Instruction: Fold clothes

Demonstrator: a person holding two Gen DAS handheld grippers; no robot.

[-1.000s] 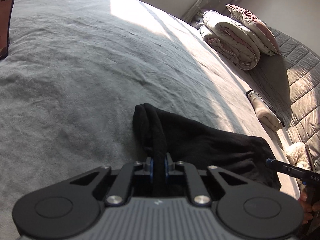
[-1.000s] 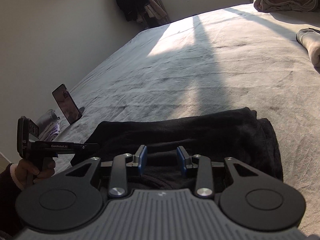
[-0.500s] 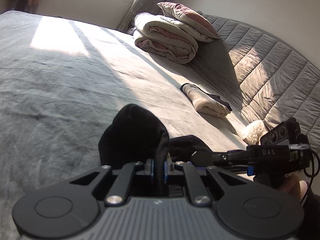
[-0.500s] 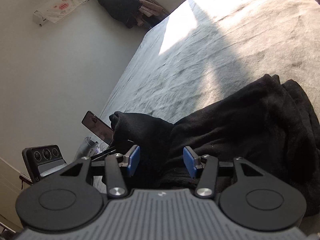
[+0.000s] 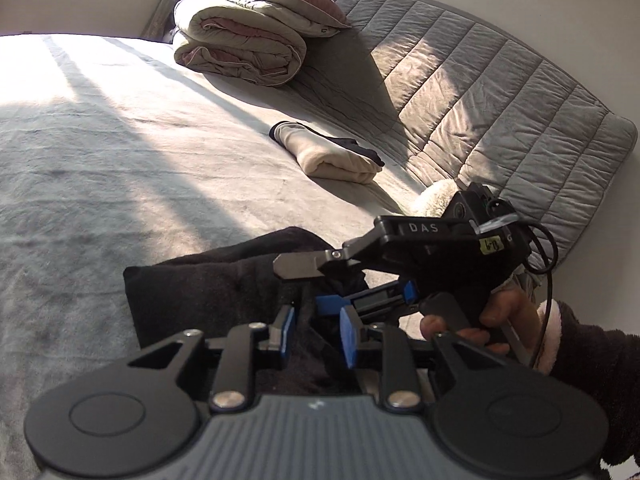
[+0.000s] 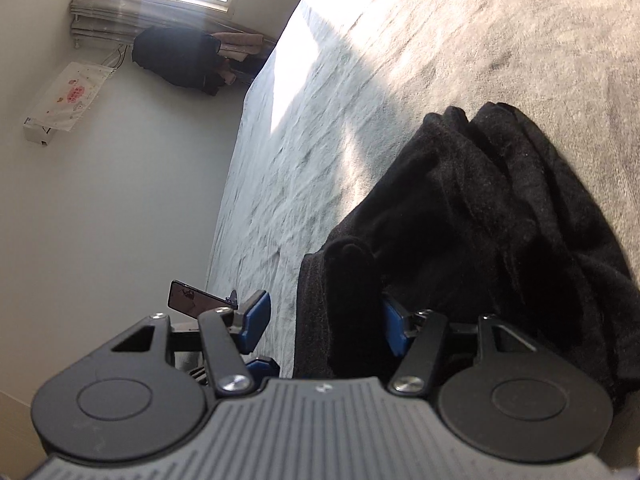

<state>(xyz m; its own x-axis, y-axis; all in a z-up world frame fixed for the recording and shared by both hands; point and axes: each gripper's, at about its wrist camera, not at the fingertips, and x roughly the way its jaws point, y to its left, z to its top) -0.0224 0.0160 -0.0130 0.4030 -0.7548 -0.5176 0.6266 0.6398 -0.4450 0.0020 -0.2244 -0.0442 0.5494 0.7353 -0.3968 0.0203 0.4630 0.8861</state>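
**Both grippers letting go of the folded black garment**

The black garment (image 5: 224,276) lies bunched on the grey bed cover (image 5: 120,152), in the lower middle of the left wrist view and along the right side of the right wrist view. The left gripper (image 5: 316,334) has its jaws opening, a fold of dark cloth between the blue pads but no longer pinched. The right gripper (image 6: 324,320) is spreading too, with a hump of the same cloth standing between its jaws, loose from the left pad; whether it touches the right one I cannot tell. The two tools sit close together, the right one crossing just above the left in the lower right of the left wrist view.

The step in hand looks like the release after a fold is brought over. Next, I judge, both tools need to back clear of the cloth without dragging it, then find fresh edges for another fold or flatten the bundle. A folded cream garment (image 5: 332,152) lies farther up the bed, near the quilted headboard (image 5: 500,92)
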